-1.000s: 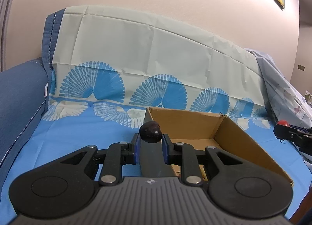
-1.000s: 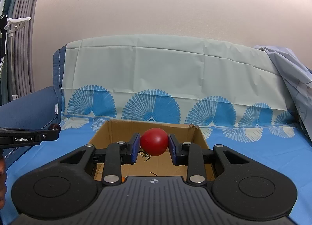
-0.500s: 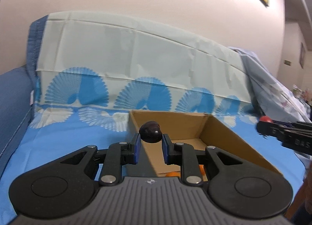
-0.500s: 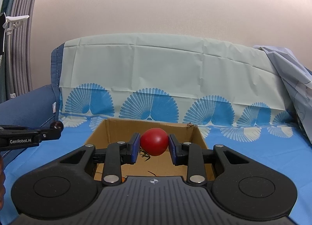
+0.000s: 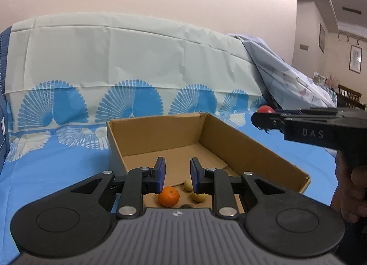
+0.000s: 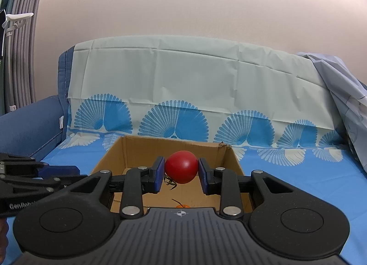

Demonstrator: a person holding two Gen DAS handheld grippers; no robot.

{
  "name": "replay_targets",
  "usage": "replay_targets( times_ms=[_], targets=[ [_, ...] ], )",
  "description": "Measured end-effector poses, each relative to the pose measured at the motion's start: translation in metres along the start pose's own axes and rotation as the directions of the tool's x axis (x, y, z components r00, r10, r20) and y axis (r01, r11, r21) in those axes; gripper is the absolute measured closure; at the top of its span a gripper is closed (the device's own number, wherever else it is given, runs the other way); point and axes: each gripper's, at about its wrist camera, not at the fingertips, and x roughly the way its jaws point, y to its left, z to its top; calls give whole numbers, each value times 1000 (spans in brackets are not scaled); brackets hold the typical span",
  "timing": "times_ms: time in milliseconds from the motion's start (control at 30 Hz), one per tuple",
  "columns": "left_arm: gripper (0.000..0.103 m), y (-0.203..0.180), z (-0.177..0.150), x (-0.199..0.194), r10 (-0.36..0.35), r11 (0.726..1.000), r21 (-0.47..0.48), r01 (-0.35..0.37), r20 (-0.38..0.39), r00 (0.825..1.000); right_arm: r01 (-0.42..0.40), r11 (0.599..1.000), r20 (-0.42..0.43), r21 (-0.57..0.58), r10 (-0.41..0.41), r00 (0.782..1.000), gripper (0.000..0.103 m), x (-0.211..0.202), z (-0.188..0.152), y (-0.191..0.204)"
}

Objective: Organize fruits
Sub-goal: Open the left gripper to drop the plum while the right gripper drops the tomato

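Observation:
An open cardboard box (image 5: 229, 136) lies on the blue patterned sofa cover. My left gripper (image 5: 176, 173) is open and empty above the box's near end. Below it in the box lie an orange mandarin (image 5: 169, 196) and two small pale fruits (image 5: 188, 184). A dark bit (image 5: 186, 206) shows at my gripper body's edge; I cannot tell what it is. My right gripper (image 6: 181, 172) is shut on a red tomato (image 6: 181, 166) and holds it above the box (image 6: 146, 150). The right gripper also shows in the left wrist view (image 5: 263, 117) with the tomato (image 5: 265, 109).
The sofa backrest (image 6: 195, 90) is draped with a pale cover with blue fan prints. A blue armrest (image 6: 27, 125) is at the left. A light blue crumpled sheet (image 5: 289, 76) lies at the right. A hand (image 5: 353, 187) holds the right gripper.
My left gripper has opened and the dark fruit it held is gone from between the fingers. It has moved over the box. The right gripper still holds the tomato.

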Motion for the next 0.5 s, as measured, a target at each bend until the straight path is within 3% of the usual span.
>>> replay_targets(
  times_ms=[200,233,300,500],
  targets=[
    [77,-3,-1,1,-10,1000,8,10,-4,1000,3,1000,-12,-1,-3,1000,68,2,0,-1],
    [73,-3,-1,1,-13,1000,6,13,-9,1000,8,1000,-15,-3,-8,1000,51,3,0,0],
    [64,-3,-1,3,-17,1000,7,17,-20,1000,30,1000,-27,-7,-30,999,27,5,-1,0],
    [39,-9,-2,1,-14,999,34,14,-11,1000,40,999,-37,-10,-41,998,21,6,-3,0]
  ],
)
